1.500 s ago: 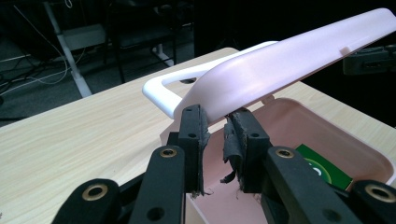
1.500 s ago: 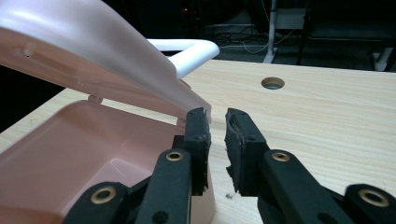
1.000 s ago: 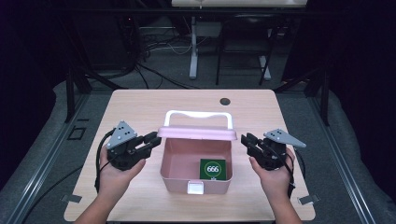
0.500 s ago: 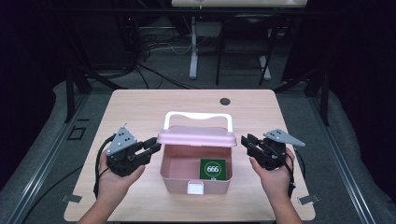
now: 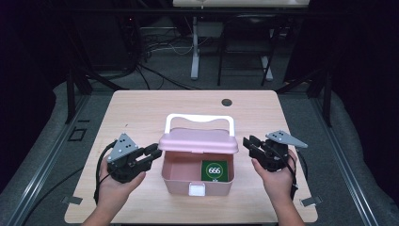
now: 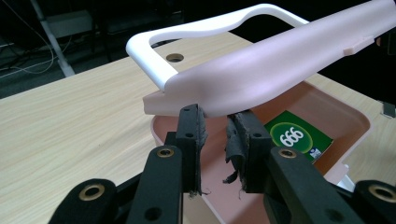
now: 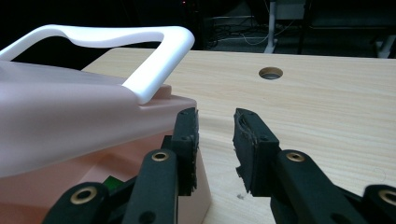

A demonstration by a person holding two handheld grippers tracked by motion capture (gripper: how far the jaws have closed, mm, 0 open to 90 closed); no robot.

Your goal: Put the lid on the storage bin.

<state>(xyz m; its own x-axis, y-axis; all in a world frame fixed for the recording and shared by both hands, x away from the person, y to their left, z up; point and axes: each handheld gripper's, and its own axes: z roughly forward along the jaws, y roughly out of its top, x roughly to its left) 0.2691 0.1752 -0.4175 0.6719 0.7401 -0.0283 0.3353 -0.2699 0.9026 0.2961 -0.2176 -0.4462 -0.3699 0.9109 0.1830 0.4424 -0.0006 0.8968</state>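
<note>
A pink box (image 5: 175,178) stands mid-table, its pink lid (image 5: 197,141) tipped forward, half down over it. The white handle (image 5: 200,117) rises behind the lid. A green card marked 666 (image 5: 214,170) lies inside at the right. My left gripper (image 5: 151,156) sits at the lid's left end, open with a narrow gap. Its tips (image 6: 215,128) are just under the lid's corner (image 6: 205,93), nothing between them. My right gripper (image 5: 249,146) is beside the lid's right end. Its jaws (image 7: 215,126) have just been opening and hold nothing.
A white latch (image 5: 196,189) sits on the box's front wall. The wooden table (image 5: 141,113) has a round cable hole (image 5: 227,102) at the back. Dark floor, cables and stand legs lie beyond the far edge.
The lid has tipped forward and lower over the box. The left gripper has shifted slightly toward the near edge. The right hand has stayed put.
</note>
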